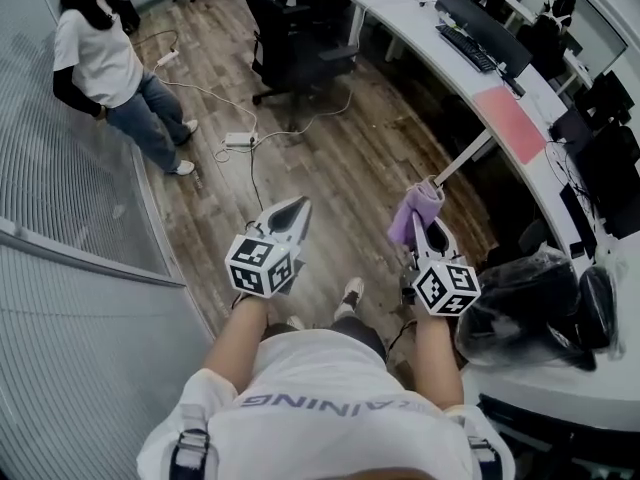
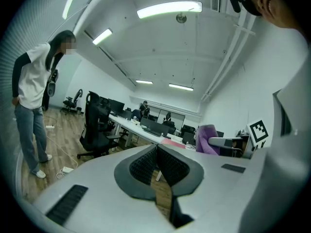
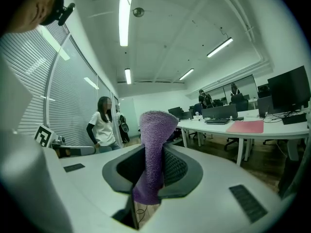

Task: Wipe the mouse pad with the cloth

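My right gripper (image 1: 425,218) is shut on a purple cloth (image 1: 414,212), which stands up folded between its jaws (image 3: 154,152). It is held in the air over the wooden floor, short of the long white desk (image 1: 455,68). A pink mouse pad (image 1: 510,123) lies flat on that desk, beyond a black keyboard (image 1: 466,47); the pink mouse pad (image 3: 245,126) also shows at the right gripper view's right. My left gripper (image 1: 297,211) is shut and empty, its pads (image 2: 167,166) meeting at the tips, level with the right one over the floor.
A person (image 1: 105,63) in a white top stands at the far left by a glass wall. A black office chair (image 1: 290,43) and a power strip (image 1: 240,139) with cables sit on the floor ahead. A black bag (image 1: 530,303) lies on the near desk at right.
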{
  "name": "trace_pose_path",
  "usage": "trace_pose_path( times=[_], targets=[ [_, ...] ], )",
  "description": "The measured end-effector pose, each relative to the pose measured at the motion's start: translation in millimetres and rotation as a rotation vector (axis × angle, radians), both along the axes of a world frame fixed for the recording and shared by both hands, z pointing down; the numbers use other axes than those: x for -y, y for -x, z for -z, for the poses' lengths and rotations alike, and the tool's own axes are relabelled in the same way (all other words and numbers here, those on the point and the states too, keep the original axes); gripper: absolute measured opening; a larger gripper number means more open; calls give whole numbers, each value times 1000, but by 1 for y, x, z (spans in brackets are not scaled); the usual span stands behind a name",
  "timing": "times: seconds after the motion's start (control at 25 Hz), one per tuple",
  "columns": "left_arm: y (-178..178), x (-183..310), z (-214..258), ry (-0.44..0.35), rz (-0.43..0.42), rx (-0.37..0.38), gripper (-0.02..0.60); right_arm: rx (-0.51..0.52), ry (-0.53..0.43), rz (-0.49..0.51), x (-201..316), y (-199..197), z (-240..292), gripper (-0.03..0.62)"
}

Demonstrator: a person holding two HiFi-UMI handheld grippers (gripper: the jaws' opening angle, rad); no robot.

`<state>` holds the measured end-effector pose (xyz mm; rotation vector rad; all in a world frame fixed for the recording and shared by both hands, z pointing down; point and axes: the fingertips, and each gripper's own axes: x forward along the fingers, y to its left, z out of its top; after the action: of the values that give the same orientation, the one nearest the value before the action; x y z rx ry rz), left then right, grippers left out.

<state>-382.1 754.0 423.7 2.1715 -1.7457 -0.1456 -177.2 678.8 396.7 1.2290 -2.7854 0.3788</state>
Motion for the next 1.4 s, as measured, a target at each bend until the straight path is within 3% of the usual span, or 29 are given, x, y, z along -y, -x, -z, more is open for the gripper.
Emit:
trace_pose_path(
  times=[0.44, 0.8, 1.24, 1.4],
  targets=[
    [-3, 35, 4, 15, 3, 11, 34, 20, 27, 10, 39, -6, -1, 98],
    [-20, 124, 13, 17, 19, 34, 34, 38, 44, 19, 129, -27, -3, 98],
    [-91, 240, 20, 32, 0, 111, 34, 98, 76, 35, 239, -88, -17, 98],
    [-122, 275, 20, 34, -42, 143, 34, 121, 95, -10, 269, -122, -26, 98]
  ],
)
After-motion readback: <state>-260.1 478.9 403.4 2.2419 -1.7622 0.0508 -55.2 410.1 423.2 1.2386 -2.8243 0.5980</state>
